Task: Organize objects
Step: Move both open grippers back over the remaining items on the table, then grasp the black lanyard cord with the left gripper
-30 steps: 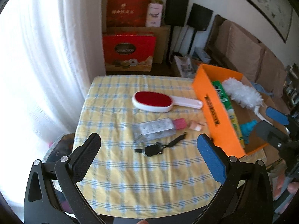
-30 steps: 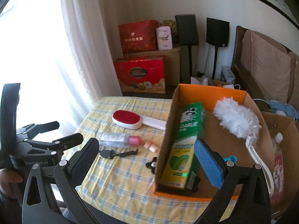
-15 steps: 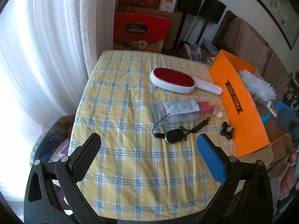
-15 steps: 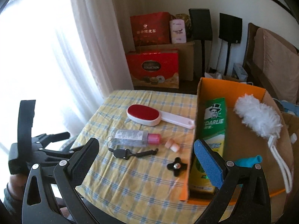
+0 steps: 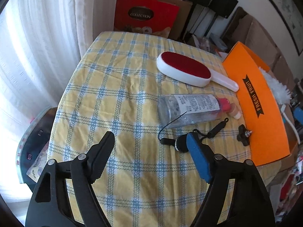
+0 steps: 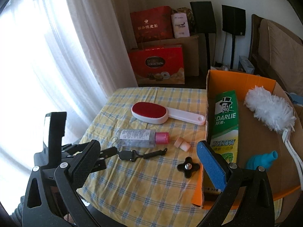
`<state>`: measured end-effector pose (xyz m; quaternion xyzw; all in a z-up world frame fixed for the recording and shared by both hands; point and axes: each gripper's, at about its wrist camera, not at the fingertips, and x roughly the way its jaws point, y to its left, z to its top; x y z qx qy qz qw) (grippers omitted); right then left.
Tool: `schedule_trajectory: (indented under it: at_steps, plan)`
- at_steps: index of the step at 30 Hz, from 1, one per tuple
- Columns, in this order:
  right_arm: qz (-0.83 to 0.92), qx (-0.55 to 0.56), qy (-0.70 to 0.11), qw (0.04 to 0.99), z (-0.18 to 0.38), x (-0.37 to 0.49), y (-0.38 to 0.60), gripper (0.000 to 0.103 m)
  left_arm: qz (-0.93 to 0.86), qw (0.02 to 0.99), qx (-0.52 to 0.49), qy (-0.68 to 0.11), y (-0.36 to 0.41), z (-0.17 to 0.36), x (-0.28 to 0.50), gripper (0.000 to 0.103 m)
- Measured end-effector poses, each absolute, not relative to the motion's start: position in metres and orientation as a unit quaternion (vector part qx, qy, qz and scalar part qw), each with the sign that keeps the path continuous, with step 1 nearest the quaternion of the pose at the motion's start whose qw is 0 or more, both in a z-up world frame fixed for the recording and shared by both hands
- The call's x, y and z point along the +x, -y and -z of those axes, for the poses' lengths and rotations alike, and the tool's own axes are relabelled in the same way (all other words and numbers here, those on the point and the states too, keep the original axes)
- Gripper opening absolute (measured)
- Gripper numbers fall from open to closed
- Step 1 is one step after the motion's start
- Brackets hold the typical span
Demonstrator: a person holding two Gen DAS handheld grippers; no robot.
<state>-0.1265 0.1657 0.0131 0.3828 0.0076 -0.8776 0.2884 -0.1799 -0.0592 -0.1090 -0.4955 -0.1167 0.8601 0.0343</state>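
**Inspector:** State the left gripper (image 5: 150,147).

**Assistant:** Partly open, holding nothing. Its jaws have just been closing, with only bare yellow-and-blue checked cloth between them. The blue-padded finger sits just beside the black clip-on lanyard with its thin cord loop (image 5: 181,141), hiding part of it. I judge the lanyard to be the target; the jaws narrow because it is a slim thing.

**Inspector:** And the right gripper (image 6: 147,160)?

**Assistant:** Wide open, empty, hanging over the near edge of the counter (image 6: 151,189) beside the orange cardboard box (image 6: 236,79). It appears to be waiting clear of the left one's work.

**Inspector:** What is already stowed?

**Assistant:** In the box: a green Darlie toothpaste carton (image 6: 225,121) leaning along the left wall, a white fluffy duster (image 6: 269,111) and a small teal piece (image 6: 261,160) that I cannot identify.

**Inspector:** Still loose?

**Assistant:** A red-faced white lint brush (image 5: 185,71), a clear bottle with a pink cap (image 5: 189,109) lying on its side, a pale pink eraser-like block (image 6: 182,143), and a black star-shaped knob (image 6: 188,166) just beside the box wall. All lie near the box, within short reach.
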Motion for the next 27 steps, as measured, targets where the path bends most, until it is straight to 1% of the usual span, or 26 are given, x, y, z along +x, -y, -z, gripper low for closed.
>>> schedule_trajectory:
  at_steps: [5, 8, 11, 13, 17, 20, 22, 24, 27]
  plan:
    - [0.878, 0.382, 0.001, 0.288, -0.014, -0.128, -0.171, 0.103, -0.865, 0.076, -0.483, 0.114, 0.045, 0.103, -0.176, 0.075]
    - [0.880, 0.379, 0.004, 0.287, -0.018, -0.129, -0.173, 0.103, -0.867, 0.103, -0.478, 0.094, 0.027, 0.099, -0.177, 0.075]
    - [0.882, 0.376, 0.007, 0.285, -0.024, -0.130, -0.178, 0.103, -0.870, 0.123, -0.473, 0.063, 0.008, 0.097, -0.180, 0.067]
    - [0.883, 0.375, 0.007, 0.283, -0.026, -0.131, -0.180, 0.103, -0.869, 0.134, -0.474, 0.045, -0.004, 0.097, -0.184, 0.060]
    - [0.884, 0.374, 0.006, 0.279, -0.030, -0.132, -0.184, 0.102, -0.865, 0.151, -0.478, 0.005, -0.027, 0.102, -0.190, 0.054]
    - [0.884, 0.375, -0.005, 0.278, -0.031, -0.134, -0.184, 0.092, -0.863, 0.156, -0.481, -0.013, -0.039, 0.106, -0.196, 0.053]
    - [0.884, 0.377, -0.011, 0.278, -0.032, -0.136, -0.184, 0.083, -0.858, 0.159, -0.488, -0.021, -0.045, 0.112, -0.202, 0.050]
    - [0.883, 0.377, -0.016, 0.279, -0.032, -0.136, -0.184, 0.078, -0.855, 0.161, -0.492, -0.027, -0.050, 0.117, -0.206, 0.046]
    - [0.882, 0.379, -0.019, 0.279, -0.031, -0.138, -0.184, 0.076, -0.856, 0.158, -0.492, -0.037, -0.053, 0.121, -0.208, 0.042]
